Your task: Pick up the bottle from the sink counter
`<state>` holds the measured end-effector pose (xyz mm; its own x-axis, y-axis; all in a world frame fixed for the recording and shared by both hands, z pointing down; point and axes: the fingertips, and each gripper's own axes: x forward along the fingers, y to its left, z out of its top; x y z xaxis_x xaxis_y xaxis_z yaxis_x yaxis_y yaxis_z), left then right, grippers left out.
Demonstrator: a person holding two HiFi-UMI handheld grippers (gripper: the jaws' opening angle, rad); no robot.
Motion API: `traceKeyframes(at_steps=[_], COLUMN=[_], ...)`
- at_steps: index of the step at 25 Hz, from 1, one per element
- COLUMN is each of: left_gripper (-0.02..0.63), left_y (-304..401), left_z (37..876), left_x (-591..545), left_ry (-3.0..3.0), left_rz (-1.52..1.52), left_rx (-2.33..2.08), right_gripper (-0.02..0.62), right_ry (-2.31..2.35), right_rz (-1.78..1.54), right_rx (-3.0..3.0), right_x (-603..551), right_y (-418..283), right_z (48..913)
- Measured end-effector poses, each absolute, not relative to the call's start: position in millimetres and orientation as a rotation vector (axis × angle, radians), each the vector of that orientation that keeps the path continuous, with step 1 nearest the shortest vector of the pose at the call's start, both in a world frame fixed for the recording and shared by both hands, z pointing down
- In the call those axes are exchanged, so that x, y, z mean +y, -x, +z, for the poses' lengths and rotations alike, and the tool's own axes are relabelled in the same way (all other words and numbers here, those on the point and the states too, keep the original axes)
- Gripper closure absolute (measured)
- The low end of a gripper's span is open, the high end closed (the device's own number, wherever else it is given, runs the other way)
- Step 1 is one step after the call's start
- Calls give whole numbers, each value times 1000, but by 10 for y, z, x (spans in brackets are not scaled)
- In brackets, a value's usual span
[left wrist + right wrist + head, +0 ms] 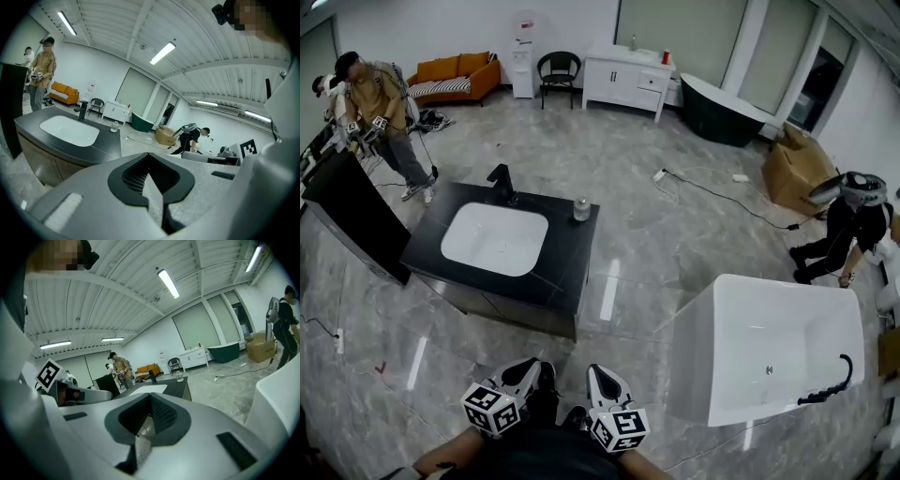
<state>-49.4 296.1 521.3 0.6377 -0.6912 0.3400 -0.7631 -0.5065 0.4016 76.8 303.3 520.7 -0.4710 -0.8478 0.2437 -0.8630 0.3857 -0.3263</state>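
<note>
Pointing toward the sink counter, the left gripper and the right gripper are sitting side by side at the bottom of the head view, well short of the counter. In the left gripper view the left gripper is showing its jaws pressed together with nothing between them. In the right gripper view the right gripper is showing the same: jaws together, empty. Marbled grey floor is lying between the grippers and the counter.

The bottle, small and clear, is standing upright at the counter's far right corner, just off the white basin. A black faucet is standing at the far edge behind the basin. Both gripper views are catching the bottle on that corner.

A white bathtub is standing to the right, apart from the counter. A person is standing beyond the counter's far left, near an orange sofa.
</note>
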Motion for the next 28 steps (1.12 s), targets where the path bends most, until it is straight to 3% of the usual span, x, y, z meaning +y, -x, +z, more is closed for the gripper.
traceKeyframes(at_steps=[17,28], left_gripper=[606,606], left_y=[617,992], left_z=[5065,5309], left_x=[1254,773], left_ry=[-2401,-2348], left_rz=[113,112], left_rx=[-1049,-1020], right_gripper=[589,589], right_ry=[-1719,-1710], right_rz=[596,660], right_rx=[-2482,-2380], right_x=[1574,1153], right_y=[-649,-394], right_z=[5117,5324])
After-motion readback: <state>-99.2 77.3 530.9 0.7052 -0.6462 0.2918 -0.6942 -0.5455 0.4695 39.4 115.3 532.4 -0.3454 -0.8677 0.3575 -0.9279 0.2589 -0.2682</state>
